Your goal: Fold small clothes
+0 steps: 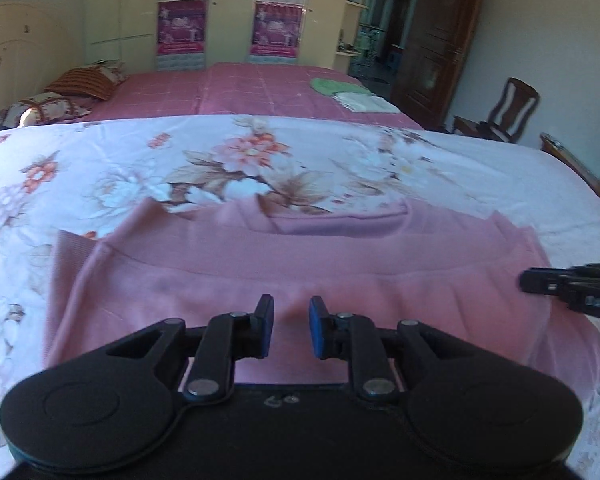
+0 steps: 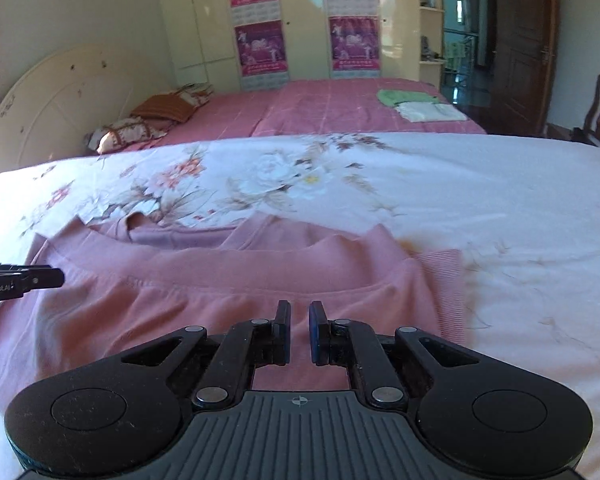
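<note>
A pink knit sweater [image 1: 300, 280] lies on the floral sheet, its sleeves folded in and its near part doubled over the body; it also shows in the right wrist view [image 2: 220, 292]. My left gripper [image 1: 291, 320] hovers over the sweater's near part, jaws a little apart with nothing between them. My right gripper [image 2: 299, 320] is over the sweater's right part, jaws narrowly apart and empty. The right gripper's tip [image 1: 540, 282] enters the left wrist view at the right edge; the left gripper's tip [image 2: 40, 278] enters the right wrist view at the left edge.
The floral sheet [image 1: 260, 160] covers the near bed. Behind lies a pink bed [image 2: 340, 108] with folded green and white clothes [image 2: 416, 106] and pillows [image 2: 156, 116]. A wooden chair [image 1: 508, 112] stands at the right, wardrobes at the back.
</note>
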Available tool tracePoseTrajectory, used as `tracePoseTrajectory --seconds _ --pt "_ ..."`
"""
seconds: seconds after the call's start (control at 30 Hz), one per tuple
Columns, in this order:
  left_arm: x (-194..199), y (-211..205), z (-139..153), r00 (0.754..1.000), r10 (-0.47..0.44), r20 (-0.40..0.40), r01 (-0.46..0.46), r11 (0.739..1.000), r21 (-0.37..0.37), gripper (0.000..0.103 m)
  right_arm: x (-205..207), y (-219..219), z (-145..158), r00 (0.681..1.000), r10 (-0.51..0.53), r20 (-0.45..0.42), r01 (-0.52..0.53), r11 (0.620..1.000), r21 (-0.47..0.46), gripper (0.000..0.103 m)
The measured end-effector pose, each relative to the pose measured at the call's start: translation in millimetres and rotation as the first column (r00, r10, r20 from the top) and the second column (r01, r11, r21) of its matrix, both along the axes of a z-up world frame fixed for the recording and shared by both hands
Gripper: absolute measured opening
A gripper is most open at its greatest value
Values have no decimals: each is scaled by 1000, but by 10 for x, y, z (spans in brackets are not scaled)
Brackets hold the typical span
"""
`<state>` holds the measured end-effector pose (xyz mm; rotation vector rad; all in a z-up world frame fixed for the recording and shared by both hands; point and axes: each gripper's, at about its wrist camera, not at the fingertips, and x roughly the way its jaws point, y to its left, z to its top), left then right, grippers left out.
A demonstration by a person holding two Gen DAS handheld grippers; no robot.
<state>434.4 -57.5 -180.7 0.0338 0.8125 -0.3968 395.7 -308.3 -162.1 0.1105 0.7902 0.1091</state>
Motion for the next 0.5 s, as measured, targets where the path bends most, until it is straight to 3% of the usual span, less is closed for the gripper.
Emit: tracePoseTrajectory --seconds 0.13,0.37,0.5 --pt "38 -268 -257 1000 -30 0 29 995 96 26 215 220 -273 999 33 -32 -34 999 -23 8" --pt "213 -84 -278 994 106 34 -106 994 -2 34 677 176 -415 999 -36 -10 37 997 69 8" --pt "232 4 -282 990 133 55 -135 990 36 32 670 207 -302 1000 -5 4 5 999 32 9"
